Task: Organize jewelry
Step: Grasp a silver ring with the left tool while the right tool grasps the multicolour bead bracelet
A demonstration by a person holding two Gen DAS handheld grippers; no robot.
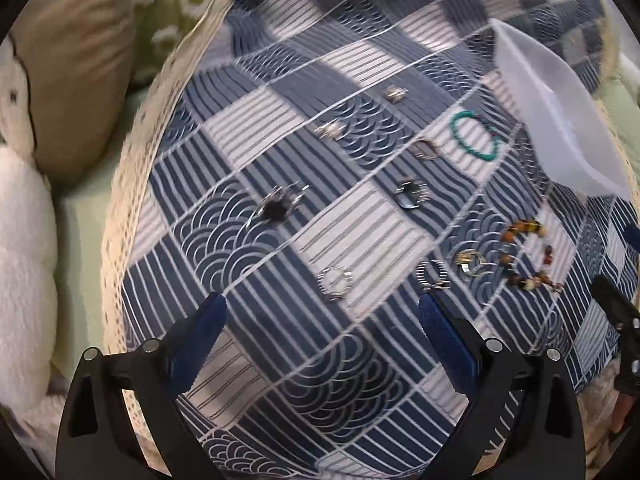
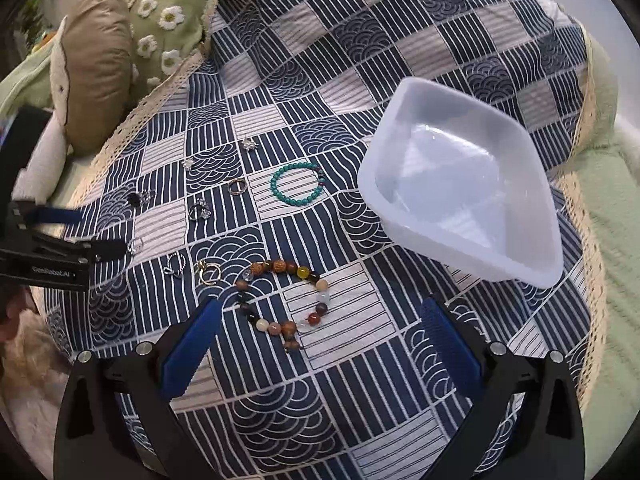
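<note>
Jewelry lies scattered on a blue-and-white patterned cloth (image 2: 320,400). A brown mixed-bead bracelet (image 2: 288,304) lies just ahead of my open, empty right gripper (image 2: 320,312). A turquoise bead bracelet (image 2: 298,182) lies farther off, left of a translucent white tray (image 2: 516,264), which is empty. Several small silver and gold rings and earrings lie to the left, such as a gold ring (image 2: 208,272). My left gripper (image 1: 320,308) is open and empty above the cloth, with a silver ring (image 1: 335,283) just ahead of it. The left wrist view is blurred and also shows the brown bracelet (image 1: 528,256), the turquoise bracelet (image 1: 476,138) and the tray (image 1: 560,120).
A tan cushion (image 2: 98,64) and a green daisy-patterned pillow (image 2: 168,12) lie at the far left beyond the cloth's lace edge. Light green bedding (image 2: 616,240) is on the right. The left gripper's body (image 2: 44,252) shows at the left of the right wrist view.
</note>
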